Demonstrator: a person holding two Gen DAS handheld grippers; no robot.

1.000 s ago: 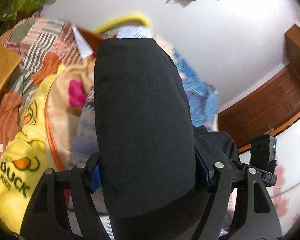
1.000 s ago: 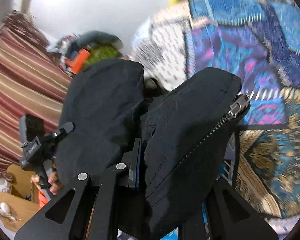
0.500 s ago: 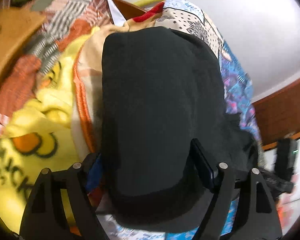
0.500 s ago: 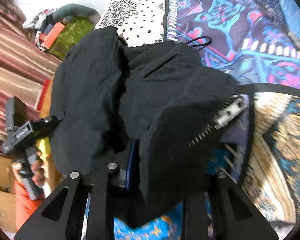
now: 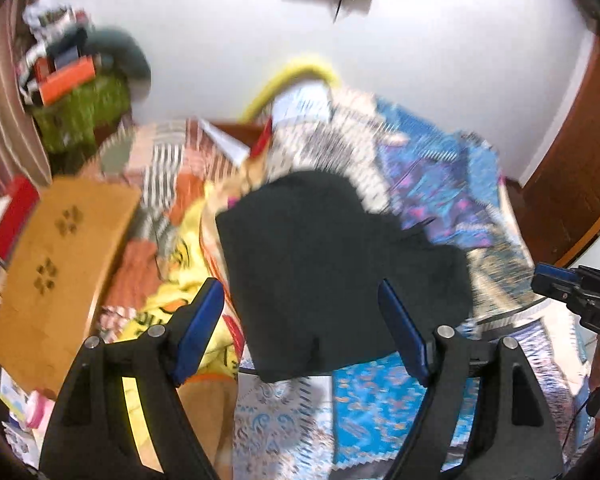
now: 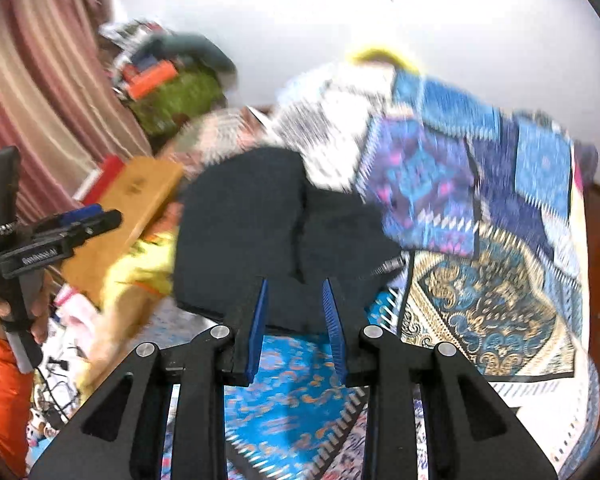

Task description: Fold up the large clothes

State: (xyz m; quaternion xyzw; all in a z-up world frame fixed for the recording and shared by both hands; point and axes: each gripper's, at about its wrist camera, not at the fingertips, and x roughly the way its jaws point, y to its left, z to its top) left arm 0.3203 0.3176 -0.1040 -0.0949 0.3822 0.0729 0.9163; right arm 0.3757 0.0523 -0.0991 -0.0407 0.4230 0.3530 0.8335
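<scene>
a black garment (image 5: 332, 276), folded into a compact bundle, lies on a bed covered by a blue patterned bedspread (image 5: 440, 184), with a metal zipper (image 6: 386, 267) showing at its right edge. the left gripper (image 5: 300, 328) is above the near edge of the garment, its blue-padded jaws spread wide and gripping nothing. the right gripper (image 6: 296, 316) is just over the same near edge, its jaws set narrow with an open gap between the pads and no cloth caught in it. left of the garment lies a yellow duck-print blanket (image 5: 176, 276) and beside that a wooden board (image 5: 56, 272). both views are motion-blurred. a hand (image 6: 4, 308) holds the left gripper's handle.
</scene>
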